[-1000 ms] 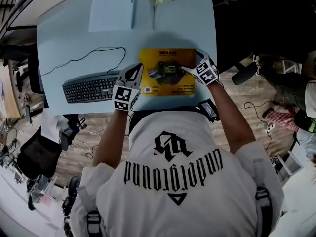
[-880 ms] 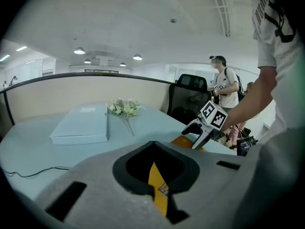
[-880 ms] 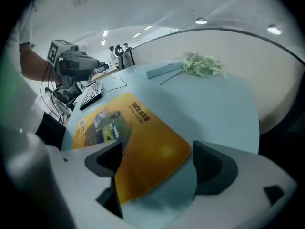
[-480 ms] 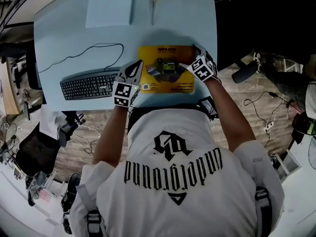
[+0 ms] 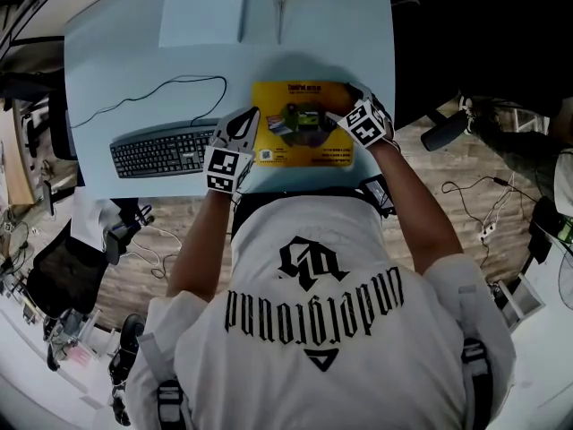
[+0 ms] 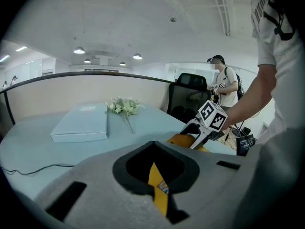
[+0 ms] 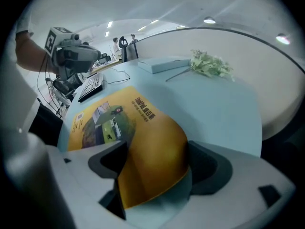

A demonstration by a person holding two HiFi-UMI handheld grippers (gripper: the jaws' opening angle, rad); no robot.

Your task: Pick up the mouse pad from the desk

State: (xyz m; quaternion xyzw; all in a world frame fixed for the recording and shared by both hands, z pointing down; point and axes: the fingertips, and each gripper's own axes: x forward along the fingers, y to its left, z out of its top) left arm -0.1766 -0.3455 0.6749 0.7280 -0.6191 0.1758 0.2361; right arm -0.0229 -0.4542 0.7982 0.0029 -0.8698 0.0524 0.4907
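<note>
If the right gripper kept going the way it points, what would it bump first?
The mouse pad: its yellow corner already sits between the closing jaws of the right gripper. Right under that is probably the desk.

Left claw [image 6: 153, 165]: jaws closed on the edge of the yellow mouse pad [image 6: 159, 197], lower centre. Pale blue surface [image 6: 145, 123] beyond. Flat box [image 6: 81, 125] centre left, flower sprig [image 6: 124, 106] beside it, cable [image 6: 43, 169] lower left.
</note>
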